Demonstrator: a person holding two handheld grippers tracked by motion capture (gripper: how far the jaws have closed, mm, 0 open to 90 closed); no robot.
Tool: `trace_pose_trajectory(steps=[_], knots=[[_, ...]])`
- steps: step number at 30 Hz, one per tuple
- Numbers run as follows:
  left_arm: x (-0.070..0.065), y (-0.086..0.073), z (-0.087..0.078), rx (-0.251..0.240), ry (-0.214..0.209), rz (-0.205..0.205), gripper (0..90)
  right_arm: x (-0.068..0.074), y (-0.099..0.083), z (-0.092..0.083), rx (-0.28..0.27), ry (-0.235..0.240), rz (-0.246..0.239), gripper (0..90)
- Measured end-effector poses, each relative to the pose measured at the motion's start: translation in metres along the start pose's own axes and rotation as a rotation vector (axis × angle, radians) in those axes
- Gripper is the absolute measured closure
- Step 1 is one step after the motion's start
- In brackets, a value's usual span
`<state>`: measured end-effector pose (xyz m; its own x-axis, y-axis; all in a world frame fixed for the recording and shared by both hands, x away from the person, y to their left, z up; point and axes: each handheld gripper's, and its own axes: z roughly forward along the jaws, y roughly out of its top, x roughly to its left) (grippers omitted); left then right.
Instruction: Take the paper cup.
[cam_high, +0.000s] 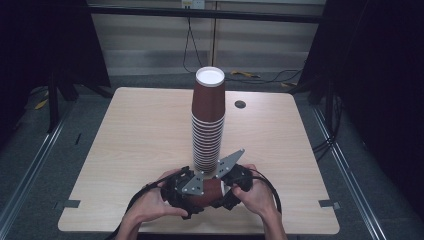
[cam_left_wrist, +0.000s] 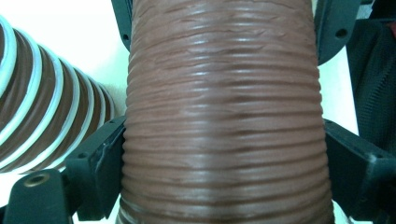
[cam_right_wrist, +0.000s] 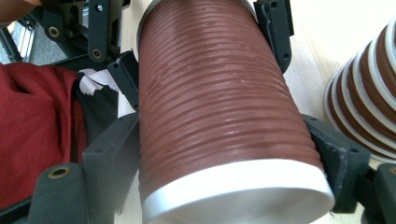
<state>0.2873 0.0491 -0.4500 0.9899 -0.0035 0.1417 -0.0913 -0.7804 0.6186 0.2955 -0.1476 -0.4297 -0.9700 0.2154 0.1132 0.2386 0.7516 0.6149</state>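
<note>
A single brown ribbed paper cup (cam_high: 210, 193) lies sideways just above the table's near edge, held between both hands. My left gripper (cam_high: 196, 195) has its black jaws pressed against the cup's (cam_left_wrist: 224, 93) two sides, so it is shut on it. From the other end, my right gripper (cam_high: 223, 189) is shut on the same cup (cam_right_wrist: 215, 93) close to its white rim. A tall stack of upturned brown cups (cam_high: 208, 125) stands upright on the table just behind the grippers, and it also shows as a stack (cam_left_wrist: 42, 116) beside the left jaw and as a stack (cam_right_wrist: 369, 107) at the right edge.
The light wooden table (cam_high: 140, 135) has a small dark round hole (cam_high: 240, 104) at the back right. Cables lie on the floor beyond the far edge. Dark frames stand on both sides. A red garment (cam_right_wrist: 32, 126) of the person shows behind the cup.
</note>
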Motion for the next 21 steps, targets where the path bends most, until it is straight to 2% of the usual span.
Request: trace_pose_trajectory(steps=[5, 7, 10, 11, 21], knots=[[0.0005, -0.0018, -0.0014, -0.022, 0.006, 0.006, 11.3, -0.0001, 0.0, -0.0015, -0.004, 0.001, -0.003, 20.1], [-0.0004, -0.0033, -0.0021, -0.04, 0.025, 0.016, 11.1, -0.0004, -0.0002, -0.0014, -0.004, 0.002, -0.005, 20.1], [-0.0001, -0.0055, -0.0051, -0.068, 0.024, 0.003, 11.3, -0.0001, -0.0003, -0.0006, -0.009, -0.002, -0.016, 20.1], [0.0008, -0.006, -0.0056, -0.085, 0.024, 0.011, 11.4, 0.0008, -0.0002, -0.0011, -0.008, -0.005, -0.01, 20.1], [-0.0014, -0.0097, -0.0095, -0.133, 0.023, -0.001, 11.7, 0.0011, -0.0011, -0.001, -0.015, 0.01, -0.006, 20.3]])
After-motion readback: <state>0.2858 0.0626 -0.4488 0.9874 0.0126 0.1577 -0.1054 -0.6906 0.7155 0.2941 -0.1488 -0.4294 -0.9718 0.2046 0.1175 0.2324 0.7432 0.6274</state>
